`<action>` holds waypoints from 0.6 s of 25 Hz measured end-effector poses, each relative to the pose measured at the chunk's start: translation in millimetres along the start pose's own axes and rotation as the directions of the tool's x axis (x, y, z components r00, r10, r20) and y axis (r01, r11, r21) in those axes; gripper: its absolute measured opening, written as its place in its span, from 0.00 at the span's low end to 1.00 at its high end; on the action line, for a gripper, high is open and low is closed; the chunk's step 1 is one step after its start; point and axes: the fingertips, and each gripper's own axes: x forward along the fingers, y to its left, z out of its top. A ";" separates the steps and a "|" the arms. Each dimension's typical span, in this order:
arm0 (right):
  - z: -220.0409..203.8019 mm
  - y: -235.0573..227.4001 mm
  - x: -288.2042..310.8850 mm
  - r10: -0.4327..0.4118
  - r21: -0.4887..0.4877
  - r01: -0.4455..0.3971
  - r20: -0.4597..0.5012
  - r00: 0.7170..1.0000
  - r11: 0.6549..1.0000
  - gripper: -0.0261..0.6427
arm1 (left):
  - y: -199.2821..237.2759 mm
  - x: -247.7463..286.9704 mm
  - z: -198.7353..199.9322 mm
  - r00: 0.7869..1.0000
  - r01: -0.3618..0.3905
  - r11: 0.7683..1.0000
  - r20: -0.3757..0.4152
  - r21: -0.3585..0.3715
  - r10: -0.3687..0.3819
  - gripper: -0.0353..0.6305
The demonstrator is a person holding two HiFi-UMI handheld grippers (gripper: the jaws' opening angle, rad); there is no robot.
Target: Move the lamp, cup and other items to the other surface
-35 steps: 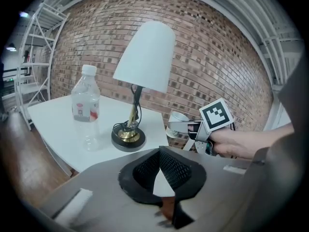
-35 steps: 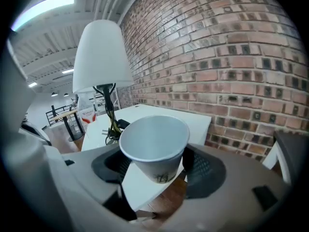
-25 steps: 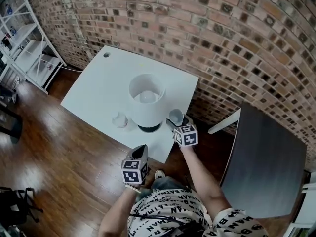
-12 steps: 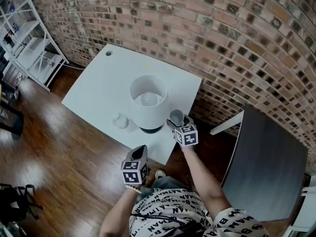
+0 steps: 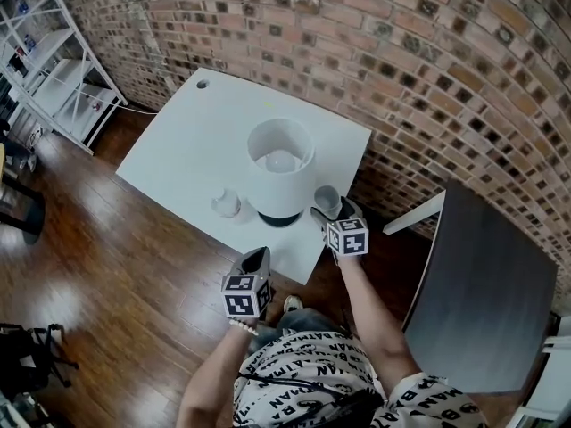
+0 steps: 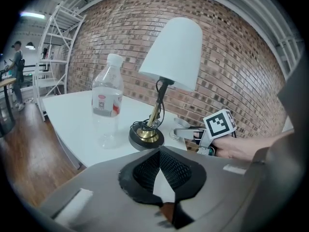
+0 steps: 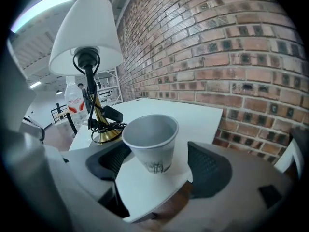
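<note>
Your right tongs (image 7: 159,164) are released. Their jaws have just been opening, and the cup (image 7: 150,141) stands upright between them with a gap on each side, so neither pad presses on it. The cup is a pale paper one and is empty. It sits on the white worktop (image 5: 178,145), close to the corner at the wall end of its near edge.

In the head view the cup (image 5: 326,199) is at 3 o'clock of the lamp (image 5: 280,172), just beside the lamp's dark round base. The right tongs (image 5: 334,210) reach it from 6 o'clock.

The lamp stands upright near the worktop's near edge. It has a white shade, a brass stem and a black cord coiled at the foot. The bottle (image 5: 226,205), clear plastic with a white cap and a red and white label, stands upright at 9 o'clock of the lamp base, near it but apart.

Your left tongs (image 5: 257,259) are clenched on nothing; their own view shows the pads meeting at the tips. They sit by the worktop's near edge at 6 o'clock of the lamp and touch none of the things.

From the left tongs' view the bottle (image 6: 107,98) is at 10 o'clock, the lamp (image 6: 169,57) is at 12 o'clock, and your other hand is at 2 o'clock.

The dark worktop (image 5: 486,301) lies at 4 o'clock of the white one, well apart from it. The brick wall (image 5: 428,69) runs behind both. The wooden floor (image 5: 116,266) spreads out at 8 o'clock, and a white shelf rack (image 5: 53,78) stands at 10 o'clock.
</note>
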 end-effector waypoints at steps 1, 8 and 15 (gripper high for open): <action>0.5 -2.4 -7.7 -0.010 0.013 0.010 0.009 1.000 1.000 0.67 | 1.3 -0.4 2.4 1.000 0.002 1.000 0.004 0.001 -0.002 0.06; -2.6 -4.6 -72.4 -0.066 0.074 0.061 0.063 0.996 0.995 0.63 | 8.6 -17.5 14.1 0.999 0.024 1.000 0.029 -0.002 -0.024 0.06; 20.6 42.0 -121.9 -0.073 0.114 0.056 0.154 0.985 0.992 0.25 | 10.0 -46.5 23.7 0.996 0.079 0.997 0.042 0.022 -0.080 0.06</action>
